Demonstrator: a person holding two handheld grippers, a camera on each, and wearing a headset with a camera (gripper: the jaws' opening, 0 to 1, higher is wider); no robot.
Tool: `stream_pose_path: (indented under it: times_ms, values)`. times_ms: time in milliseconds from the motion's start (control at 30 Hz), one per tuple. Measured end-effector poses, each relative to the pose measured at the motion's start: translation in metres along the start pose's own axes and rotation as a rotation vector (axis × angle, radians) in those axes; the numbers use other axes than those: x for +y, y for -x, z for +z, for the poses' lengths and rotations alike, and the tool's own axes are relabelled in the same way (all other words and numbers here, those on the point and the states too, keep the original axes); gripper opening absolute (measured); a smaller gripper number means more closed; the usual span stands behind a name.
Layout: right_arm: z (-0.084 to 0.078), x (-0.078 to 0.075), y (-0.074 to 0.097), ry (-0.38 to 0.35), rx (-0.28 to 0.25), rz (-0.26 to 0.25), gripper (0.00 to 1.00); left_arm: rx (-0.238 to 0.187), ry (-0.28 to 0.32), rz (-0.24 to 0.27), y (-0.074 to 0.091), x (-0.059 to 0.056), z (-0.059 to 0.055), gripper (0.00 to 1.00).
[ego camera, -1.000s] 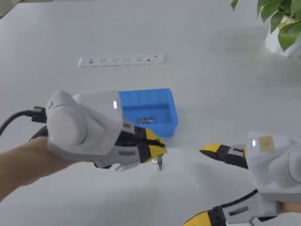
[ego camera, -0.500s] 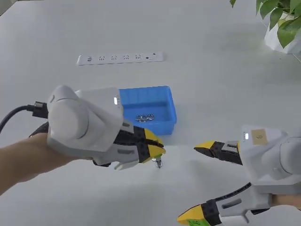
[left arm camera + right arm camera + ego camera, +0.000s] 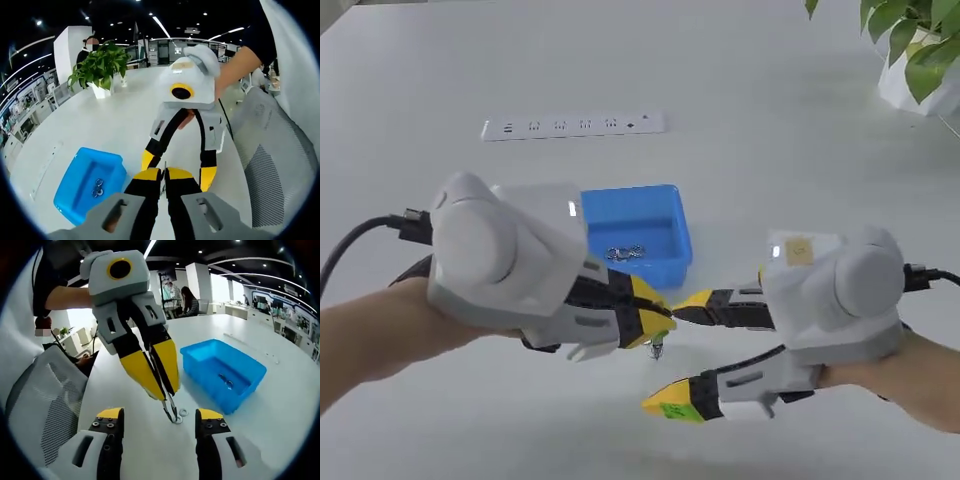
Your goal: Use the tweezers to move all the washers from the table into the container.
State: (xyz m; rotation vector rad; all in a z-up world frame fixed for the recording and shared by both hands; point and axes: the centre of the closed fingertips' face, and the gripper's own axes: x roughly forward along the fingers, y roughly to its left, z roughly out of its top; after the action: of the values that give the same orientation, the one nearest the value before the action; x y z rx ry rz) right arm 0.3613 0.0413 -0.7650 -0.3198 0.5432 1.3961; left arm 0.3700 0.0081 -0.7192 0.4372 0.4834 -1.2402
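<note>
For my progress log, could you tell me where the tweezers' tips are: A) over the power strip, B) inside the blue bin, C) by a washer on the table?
C: the tweezers in the left claw point down beside a washer on the table, outside the bin.

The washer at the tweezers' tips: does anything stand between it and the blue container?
Nothing visible on the table does: bare table lies between the washer at the tweezers and the container. The open right gripper has one jaw close beside that path, near the container's wall.
</note>
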Motion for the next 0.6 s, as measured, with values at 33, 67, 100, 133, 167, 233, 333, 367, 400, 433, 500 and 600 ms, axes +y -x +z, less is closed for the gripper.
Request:
stream_pose_path:
  times_ms: [33, 67, 100, 133, 167, 233, 333, 367, 400, 433, 500, 600]
  values:
    - [0.0, -0.004, -0.002, 0.025, 0.007, -0.016, 0.5, 0.0, 0.001, 0.002, 0.0, 0.001, 0.0, 0.07]
    - [0.0, -0.007, -0.004, 0.053, 0.016, -0.017, 0.41, 0.001, 0.003, 0.005, 0.0, 0.002, 0.0, 0.07]
    - [-0.001, -0.006, -0.006, 0.058, 0.023, -0.002, 0.34, 0.003, 0.001, 0.007, -0.001, 0.003, 0.0, 0.07]
    - [-0.001, -0.006, -0.008, 0.052, 0.025, 0.009, 0.3, 0.007, -0.002, 0.008, -0.001, 0.004, 0.0, 0.07]
    - [-0.001, -0.006, -0.009, 0.047, 0.031, 0.015, 0.29, 0.008, -0.002, 0.008, -0.001, 0.004, 0.0, 0.07]
    - [-0.003, -0.006, -0.011, 0.059, 0.044, 0.023, 0.28, 0.013, -0.006, 0.002, 0.0, 0.002, 0.0, 0.07]
    - [-0.003, -0.005, -0.011, 0.067, 0.046, 0.038, 0.23, 0.012, -0.003, 0.0, 0.0, 0.001, -0.001, 0.07]
    - [-0.003, -0.006, -0.011, 0.069, 0.046, 0.041, 0.22, 0.012, -0.002, 0.0, 0.0, 0.001, -0.001, 0.07]
    - [-0.004, -0.006, -0.011, 0.075, 0.049, 0.046, 0.21, 0.011, -0.003, 0.002, 0.0, 0.002, 0.0, 0.07]
    - [-0.005, -0.006, -0.011, 0.081, 0.052, 0.048, 0.19, 0.01, -0.003, 0.002, 0.0, 0.002, 0.0, 0.07]
    - [-0.006, -0.006, -0.012, 0.097, 0.058, 0.053, 0.16, 0.008, -0.002, -0.001, -0.001, 0.001, 0.0, 0.07]
    - [-0.006, -0.007, -0.013, 0.107, 0.06, 0.059, 0.14, 0.008, -0.003, -0.005, -0.001, 0.0, 0.0, 0.07]
